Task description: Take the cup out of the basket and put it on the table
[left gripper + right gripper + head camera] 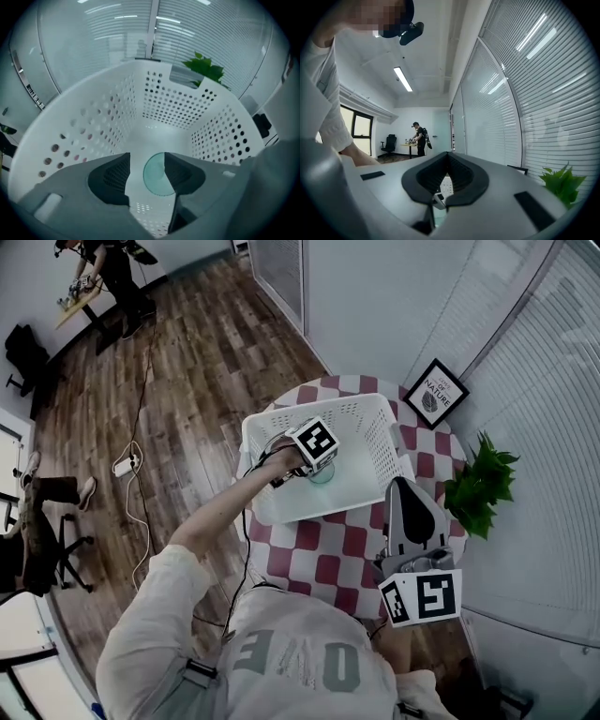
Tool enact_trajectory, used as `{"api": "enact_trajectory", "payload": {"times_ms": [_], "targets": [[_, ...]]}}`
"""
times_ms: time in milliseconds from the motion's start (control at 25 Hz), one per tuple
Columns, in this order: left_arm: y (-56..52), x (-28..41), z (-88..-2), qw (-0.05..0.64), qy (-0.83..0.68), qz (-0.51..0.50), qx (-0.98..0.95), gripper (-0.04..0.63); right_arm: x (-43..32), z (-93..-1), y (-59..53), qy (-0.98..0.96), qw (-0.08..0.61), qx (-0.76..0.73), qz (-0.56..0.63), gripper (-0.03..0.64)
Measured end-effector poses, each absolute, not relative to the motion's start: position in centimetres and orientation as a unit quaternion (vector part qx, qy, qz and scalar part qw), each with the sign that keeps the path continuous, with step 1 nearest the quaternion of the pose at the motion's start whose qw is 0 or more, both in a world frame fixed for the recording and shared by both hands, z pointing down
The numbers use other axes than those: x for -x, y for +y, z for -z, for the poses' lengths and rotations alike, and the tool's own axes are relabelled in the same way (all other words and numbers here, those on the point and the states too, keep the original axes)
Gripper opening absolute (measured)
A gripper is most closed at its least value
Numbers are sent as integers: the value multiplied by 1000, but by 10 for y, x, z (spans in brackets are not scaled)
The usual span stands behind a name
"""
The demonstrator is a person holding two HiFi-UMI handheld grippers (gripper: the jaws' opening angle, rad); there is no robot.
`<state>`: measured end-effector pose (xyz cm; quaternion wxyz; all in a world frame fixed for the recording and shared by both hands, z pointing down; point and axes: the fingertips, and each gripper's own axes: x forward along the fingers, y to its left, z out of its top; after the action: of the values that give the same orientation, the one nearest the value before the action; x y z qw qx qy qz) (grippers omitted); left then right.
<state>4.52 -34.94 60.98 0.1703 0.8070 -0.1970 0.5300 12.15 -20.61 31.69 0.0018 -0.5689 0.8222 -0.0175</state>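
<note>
A white perforated basket [367, 415] stands on a small red-and-white checked table [330, 568]. On the basket's floor is a translucent teal cup [324, 472]. My left gripper [317, 465] reaches down into the basket just over it. In the left gripper view the cup [154, 174] shows as a round disc between the spread jaws of the left gripper [146, 161], partly behind the right-hand one. The pads do not touch it. My right gripper [398, 486] hovers over the table's right side, beside the basket, its jaws meeting at the tips [447, 157] with nothing held.
The basket's walls [173, 108] rise on all sides of the left gripper. A green plant [480, 486] and a framed picture [434, 393] stand at the table's far right by the window blinds. A person works at a desk [112, 277] far across the wooden floor.
</note>
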Motion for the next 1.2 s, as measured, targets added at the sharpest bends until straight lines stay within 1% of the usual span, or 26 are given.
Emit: {"api": "enact_trajectory", "payload": {"times_ms": [160, 240, 480, 560, 640, 680, 840, 920, 1040, 1200], "targets": [[-336, -40, -663, 183, -154, -609, -756, 235, -119, -323, -207, 821, -8, 570, 25, 11], [-335, -35, -685, 186, -143, -633, -738, 235, -119, -326, -209, 821, -12, 570, 29, 11], [-335, -21, -713, 182, -141, -661, -714, 221, -116, -331, -213, 819, -24, 572, 38, 11], [-336, -22, -715, 184, -140, -658, -717, 201, -116, -333, -216, 818, -26, 573, 39, 11], [-338, -25, -715, 183, -138, -657, -718, 201, -117, -335, -219, 818, -27, 574, 41, 11], [-338, -25, -716, 178, -135, -660, -717, 192, -117, -337, -220, 817, -28, 574, 43, 11], [-332, -26, -719, 157, -120, -673, -713, 84, -113, -343, -221, 819, -31, 570, 49, 11], [-329, -26, -719, 154, -114, -675, -712, 49, -112, -343, -222, 820, -32, 569, 49, 11], [-330, -30, -720, 149, -110, -675, -714, 46, -113, -343, -225, 820, -32, 569, 50, 11], [-330, -33, -721, 160, -115, -667, -719, 28, -112, -344, -224, 821, -33, 568, 48, 11]]}}
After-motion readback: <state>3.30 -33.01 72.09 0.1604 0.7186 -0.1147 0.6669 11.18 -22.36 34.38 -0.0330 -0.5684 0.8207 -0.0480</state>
